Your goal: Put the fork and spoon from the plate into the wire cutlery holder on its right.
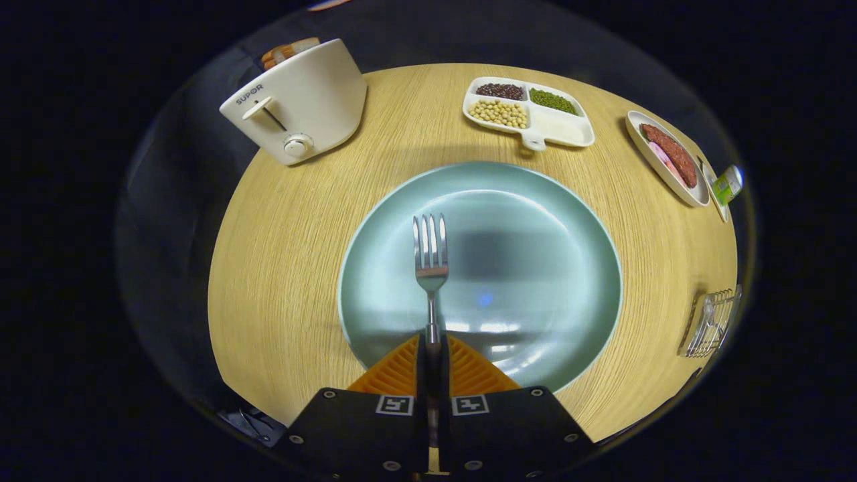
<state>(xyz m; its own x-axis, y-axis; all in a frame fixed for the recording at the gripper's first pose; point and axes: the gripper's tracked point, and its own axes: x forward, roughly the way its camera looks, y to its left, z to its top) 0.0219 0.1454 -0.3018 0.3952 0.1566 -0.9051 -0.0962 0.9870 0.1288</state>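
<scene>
Clamping the fork (430, 268) by its handle, tines ahead over the plate (535, 321), our hand-held gripper (432, 348) can carry it toward the wire cutlery holder (711, 323) at lower right.

The gripper (432, 351) clamps the fork (430, 258) by its handle, tines pointing ahead over the plate (535, 201). The wire cutlery holder (712, 321) stands well off to the right.

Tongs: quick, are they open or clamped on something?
Tongs: closed on the fork handle, tines pointing ahead over the plate.
</scene>
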